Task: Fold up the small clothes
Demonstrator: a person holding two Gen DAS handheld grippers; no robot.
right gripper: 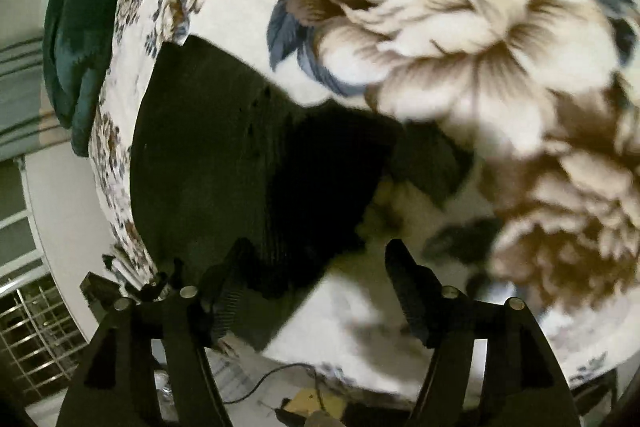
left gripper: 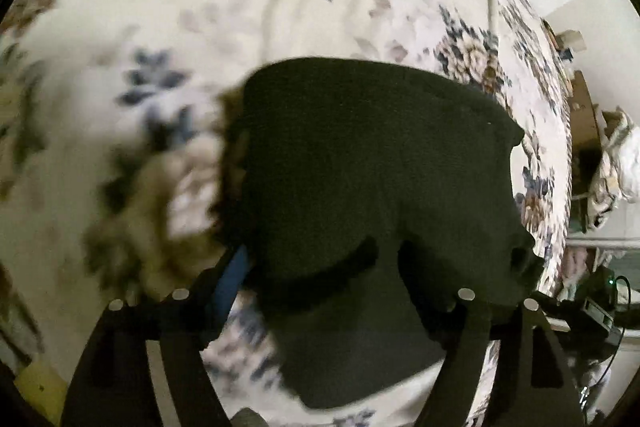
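- The left gripper (left gripper: pixel 352 291) is standing spread, pinching nothing, above the near edge of the dark garment (left gripper: pixel 372 163).
- The right gripper (right gripper: pixel 308 283) is likewise gaping over the garment's corner.
- The garment is lying released on the floral bedspread (left gripper: pixel 192 27), near the bed's edge, apparently part-folded; whether more folds are remaining is unclear.
- A green cloth (right gripper: pixel 80 27) is sitting at the far edge.

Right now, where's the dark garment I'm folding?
The dark garment lies on the floral blanket, filling the centre of the left wrist view and the centre-left of the right wrist view, just ahead of both open grippers.
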